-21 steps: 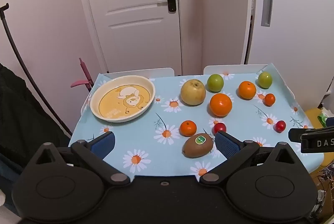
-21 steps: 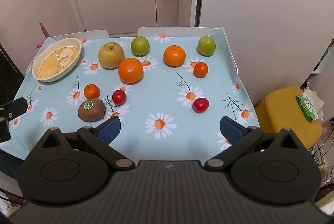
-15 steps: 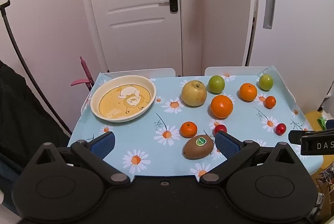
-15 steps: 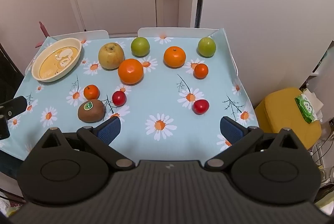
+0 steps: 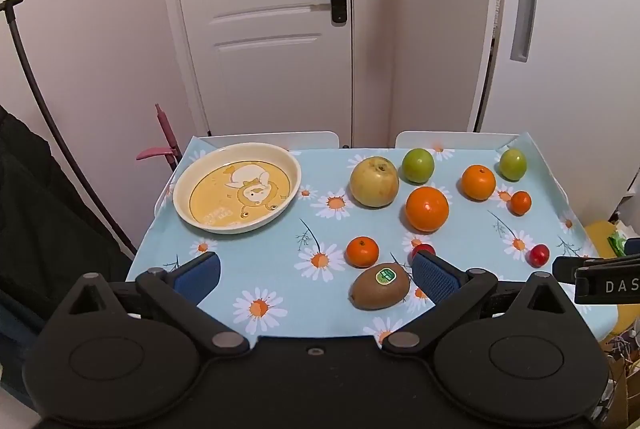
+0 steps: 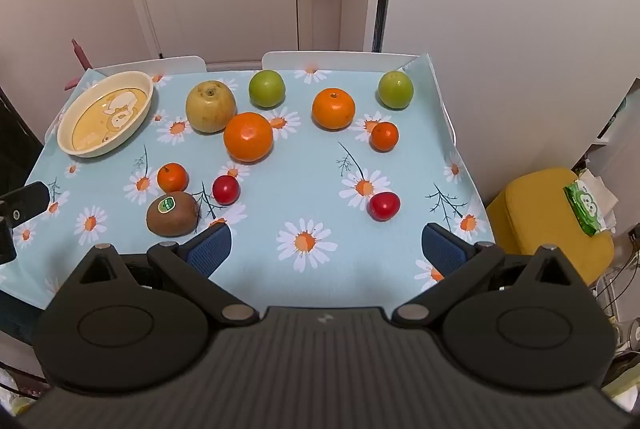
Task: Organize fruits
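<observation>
Here, in the left wrist view, the left gripper (image 5: 316, 275) hangs spread and empty near the kiwi (image 5: 380, 286), best lowered squarely astride it, while in the right wrist view the right gripper (image 6: 326, 243), equally wide and empty, should take the near red fruit (image 6: 384, 205) gently for the dish (image 6: 64, 133).

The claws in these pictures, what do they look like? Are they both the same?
Nearly the same. Each claw is matte black plastic with two angled fingers tipped with blue textured pads, silver pivot pins, and two round discs on its body. The left claw has a smooth body with one small screw; the right claw has a ribbed body with a tiny logo. Its side shows white letters "DAS". No hands or sleeves show.
</observation>
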Demonstrator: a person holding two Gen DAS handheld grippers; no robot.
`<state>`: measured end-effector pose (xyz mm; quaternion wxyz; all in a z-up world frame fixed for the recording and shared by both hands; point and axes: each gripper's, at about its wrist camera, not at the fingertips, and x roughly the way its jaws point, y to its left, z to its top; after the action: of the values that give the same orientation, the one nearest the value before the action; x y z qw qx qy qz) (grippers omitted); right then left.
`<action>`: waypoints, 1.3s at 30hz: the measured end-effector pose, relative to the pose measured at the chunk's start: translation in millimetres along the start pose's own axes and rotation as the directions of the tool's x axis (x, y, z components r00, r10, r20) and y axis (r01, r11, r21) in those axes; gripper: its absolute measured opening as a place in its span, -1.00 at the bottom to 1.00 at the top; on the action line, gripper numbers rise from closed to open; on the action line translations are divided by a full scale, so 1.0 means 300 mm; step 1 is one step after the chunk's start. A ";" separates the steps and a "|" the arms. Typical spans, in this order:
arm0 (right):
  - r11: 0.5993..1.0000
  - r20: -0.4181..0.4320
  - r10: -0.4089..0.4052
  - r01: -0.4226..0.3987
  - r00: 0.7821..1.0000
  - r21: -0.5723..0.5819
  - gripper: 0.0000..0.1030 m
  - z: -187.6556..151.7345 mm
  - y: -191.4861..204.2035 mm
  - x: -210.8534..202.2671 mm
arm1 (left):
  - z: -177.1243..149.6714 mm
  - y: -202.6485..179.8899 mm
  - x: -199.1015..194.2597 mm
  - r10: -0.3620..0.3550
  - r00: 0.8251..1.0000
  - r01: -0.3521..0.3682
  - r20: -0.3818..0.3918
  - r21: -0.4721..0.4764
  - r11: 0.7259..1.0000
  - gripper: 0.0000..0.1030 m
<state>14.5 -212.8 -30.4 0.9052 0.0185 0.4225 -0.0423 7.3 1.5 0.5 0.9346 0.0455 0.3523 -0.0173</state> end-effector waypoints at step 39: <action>1.000 -0.018 -0.008 0.008 1.000 0.022 1.00 0.010 -0.017 0.018 | 0.015 -0.005 0.010 0.008 1.000 -0.008 0.010 0.001 1.000 1.00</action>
<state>19.7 -218.5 -32.7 0.9008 0.0274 0.4303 -0.0505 12.3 -0.4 1.7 0.9365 0.0474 0.3472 -0.0139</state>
